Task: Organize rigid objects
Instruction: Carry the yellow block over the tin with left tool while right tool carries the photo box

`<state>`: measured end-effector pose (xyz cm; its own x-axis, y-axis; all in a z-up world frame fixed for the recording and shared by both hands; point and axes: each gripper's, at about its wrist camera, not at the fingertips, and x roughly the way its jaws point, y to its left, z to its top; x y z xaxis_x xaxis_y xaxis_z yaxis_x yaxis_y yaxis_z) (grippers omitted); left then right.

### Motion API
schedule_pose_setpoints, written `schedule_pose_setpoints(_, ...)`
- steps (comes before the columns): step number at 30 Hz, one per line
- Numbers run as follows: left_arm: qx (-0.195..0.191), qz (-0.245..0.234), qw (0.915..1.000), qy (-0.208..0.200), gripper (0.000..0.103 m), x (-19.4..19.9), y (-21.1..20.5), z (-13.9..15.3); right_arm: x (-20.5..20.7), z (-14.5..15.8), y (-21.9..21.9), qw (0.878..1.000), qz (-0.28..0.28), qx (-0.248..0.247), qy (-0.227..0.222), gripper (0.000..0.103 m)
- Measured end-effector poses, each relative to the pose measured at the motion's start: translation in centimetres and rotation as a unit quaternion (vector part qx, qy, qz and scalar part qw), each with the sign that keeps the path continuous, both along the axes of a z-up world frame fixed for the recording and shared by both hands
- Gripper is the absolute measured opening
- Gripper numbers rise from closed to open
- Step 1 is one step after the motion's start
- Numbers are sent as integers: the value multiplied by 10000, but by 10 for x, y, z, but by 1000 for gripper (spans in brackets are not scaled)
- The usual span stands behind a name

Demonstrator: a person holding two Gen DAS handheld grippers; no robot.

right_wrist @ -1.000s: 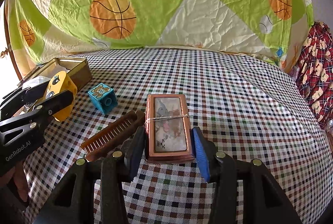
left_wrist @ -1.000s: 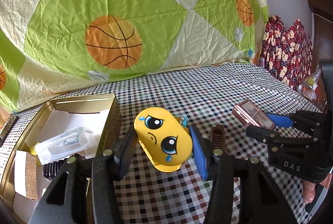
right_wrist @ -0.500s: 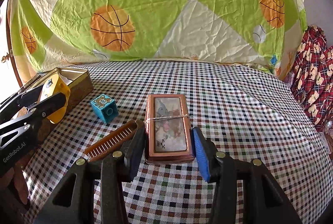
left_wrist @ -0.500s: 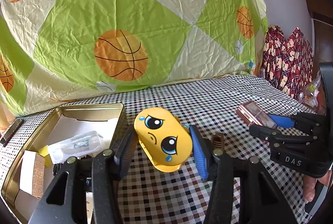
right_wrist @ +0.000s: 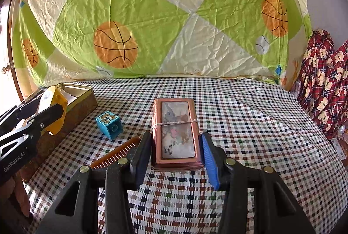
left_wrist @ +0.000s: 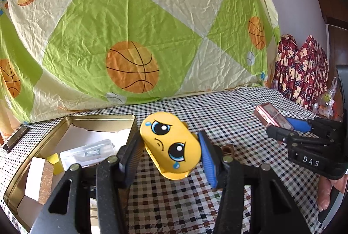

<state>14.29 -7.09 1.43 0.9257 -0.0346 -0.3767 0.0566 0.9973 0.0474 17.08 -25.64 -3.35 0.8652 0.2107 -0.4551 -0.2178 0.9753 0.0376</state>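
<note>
My left gripper (left_wrist: 170,152) is shut on a yellow toy with a sad cartoon face (left_wrist: 169,145) and holds it above the checkered cloth, just right of an open gold tin (left_wrist: 65,125). My right gripper (right_wrist: 176,153) is shut on a brown picture box tied with string (right_wrist: 176,131), lifted over the cloth. The box and right gripper show at the right of the left wrist view (left_wrist: 274,117). A blue bear block (right_wrist: 108,124) and a brown comb (right_wrist: 115,154) lie on the cloth between the tin (right_wrist: 78,95) and the box.
The tin holds a clear plastic case (left_wrist: 87,151), a yellow piece (left_wrist: 54,163) and a white and cork block (left_wrist: 39,179). A basketball-print sheet (right_wrist: 152,27) hangs behind the table. Red bear-print fabric (right_wrist: 326,82) lies at the right. A dark flat item (left_wrist: 15,139) lies left of the tin.
Both grippers have risen with their loads. The left gripper with the yellow toy has shifted left toward the tin. The comb tip is now mostly hidden behind the left finger.
</note>
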Motion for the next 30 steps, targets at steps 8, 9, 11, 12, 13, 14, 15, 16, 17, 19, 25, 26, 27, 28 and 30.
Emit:
schedule_pose_setpoints(8,-87,74,9998,-187,50,-11,6,3,-14,6,-3,9991,-102,87,-394,48)
schedule_pose_setpoints(9,-93,79,9997,-203,50,-12,7,3,-16,6,-4,9989,-111,104,-449,48)
schedule_pose_setpoints(11,-107,94,9996,-249,50,-15,8,4,-19,7,-5,9983,-134,132,-546,48)
schedule_pose_setpoints(12,-112,93,9995,-265,50,-16,9,4,-21,8,-6,9980,-148,142,-600,48)
schedule_pose_setpoints(13,-116,97,9995,-282,50,-17,9,4,-23,9,-6,9977,-153,148,-644,48)
schedule_pose_setpoints(14,-121,107,9994,-303,50,-18,9,4,-24,9,-6,9974,-156,149,-687,48)
schedule_pose_setpoints(15,-130,116,9993,-323,50,-20,10,4,-26,10,-5,9970,-172,148,-735,48)
schedule_pose_setpoints(16,-139,123,9992,-342,50,-21,11,5,-28,10,-5,9967,-187,146,-777,48)
schedule_pose_setpoints(17,-146,129,9992,-358,50,-22,12,5,-29,11,-5,9964,-191,150,-816,48)
schedule_pose_setpoints(19,-158,158,9990,-395,50,-25,13,5,-31,12,-4,9961,-159,165,-854,48)
schedule_pose_setpoints(25,-183,237,9985,-464,50,-31,17,5,-32,11,-1,9959,-137,204,-872,48)
schedule_pose_setpoints(26,-187,250,9984,-474,50,-32,17,5,-32,12,0,9959,-118,210,-873,48)
schedule_pose_setpoints(27,-192,264,9983,-482,50,-33,18,5,-33,12,2,9959,-102,211,-872,48)
schedule_pose_setpoints(28,-196,273,9983,-483,50,-33,19,6,-33,11,4,9959,-86,210,-873,48)
schedule_pose_setpoints(30,-208,295,9981,-495,50,-35,19,6,-34,11,9,9960,-29,206,-870,48)
